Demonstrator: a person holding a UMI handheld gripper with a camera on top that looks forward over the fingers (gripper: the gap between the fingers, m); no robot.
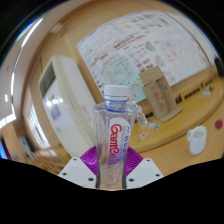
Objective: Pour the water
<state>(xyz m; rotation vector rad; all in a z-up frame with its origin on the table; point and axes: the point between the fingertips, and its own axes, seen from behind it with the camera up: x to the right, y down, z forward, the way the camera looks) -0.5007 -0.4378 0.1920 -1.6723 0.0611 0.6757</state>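
A clear plastic water bottle (pixel 111 135) with a white cap and a red-lettered label stands upright between my gripper's fingers. My gripper (pixel 110 165) is shut on the bottle's lower body, the purple pads (pixel 91 158) pressing on both sides. The bottle is held above the wooden table (pixel 170 150). A white cup (pixel 196 139) stands on the table to the right, beyond the fingers.
A brown cardboard box (pixel 159 92) stands on the table behind the bottle, to the right. A wall with posters (pixel 140 40) is behind it. A white door or cabinet (pixel 62 95) is at the left.
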